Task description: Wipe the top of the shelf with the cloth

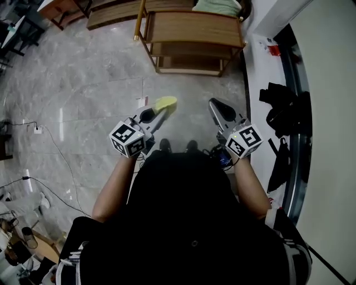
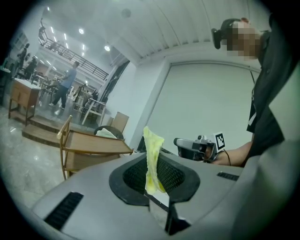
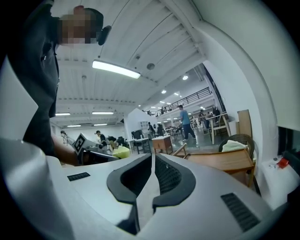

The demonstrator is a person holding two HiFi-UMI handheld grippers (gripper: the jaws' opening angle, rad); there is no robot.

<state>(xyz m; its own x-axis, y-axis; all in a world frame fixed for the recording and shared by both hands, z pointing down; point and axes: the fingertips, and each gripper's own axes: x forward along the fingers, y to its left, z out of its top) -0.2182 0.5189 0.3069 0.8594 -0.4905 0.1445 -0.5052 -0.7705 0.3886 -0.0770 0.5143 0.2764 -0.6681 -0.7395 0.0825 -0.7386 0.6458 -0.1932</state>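
Observation:
A yellow cloth [image 1: 166, 103] is pinched in my left gripper [image 1: 157, 114], which is shut on it; in the left gripper view the cloth [image 2: 153, 159] sticks up from between the closed jaws. My right gripper [image 1: 218, 109] is shut with nothing in it, its jaws pressed together in the right gripper view [image 3: 153, 161]. Both are held above the floor, short of the wooden shelf [image 1: 194, 28], whose top is a bare brown board. The shelf [image 2: 93, 143] lies ahead to the left in the left gripper view, and the shelf [image 3: 220, 160] to the right in the right gripper view.
A pale green bundle [image 1: 218, 6] rests on a dark chair behind the shelf. A white wall [image 1: 328, 83] and a dark bag [image 1: 283, 111] stand to the right. Cables [image 1: 50, 145] trail over the grey marble floor at left. People walk far off.

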